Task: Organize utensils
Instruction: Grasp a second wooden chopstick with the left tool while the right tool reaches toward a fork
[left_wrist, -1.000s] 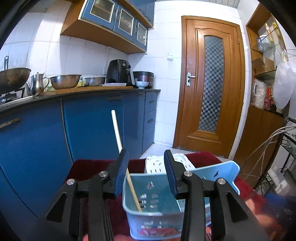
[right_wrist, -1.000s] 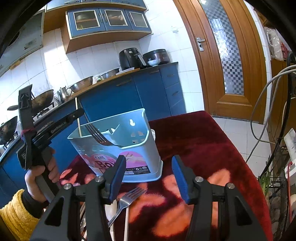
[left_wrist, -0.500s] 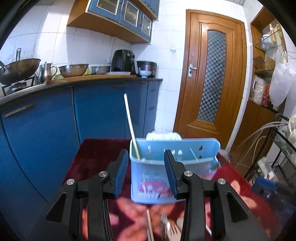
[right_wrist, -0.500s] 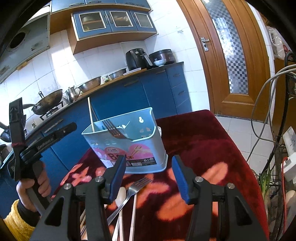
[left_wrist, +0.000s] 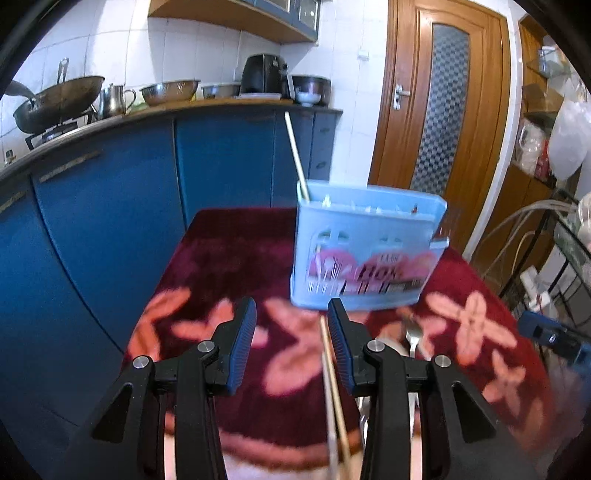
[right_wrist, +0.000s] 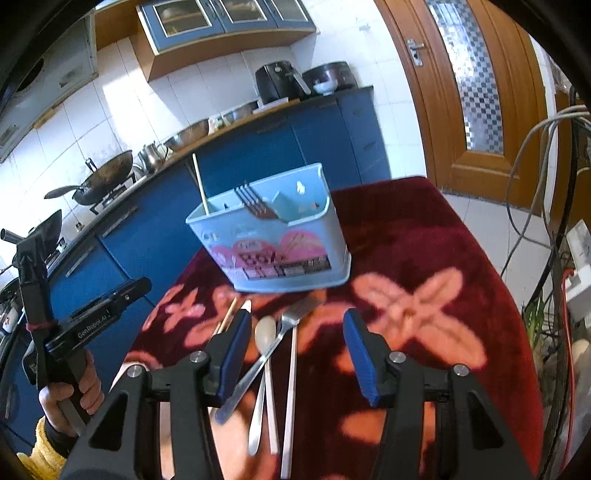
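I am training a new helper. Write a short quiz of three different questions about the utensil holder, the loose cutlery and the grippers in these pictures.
1. True or false: the blue holder already has a fork in it.
2. Where do the spoon and chopsticks lie?
A. on the red cloth
B. on the counter
3. Fill in: both the left gripper and right gripper hold ____.

Key: 1 true; 2 A; 3 nothing.
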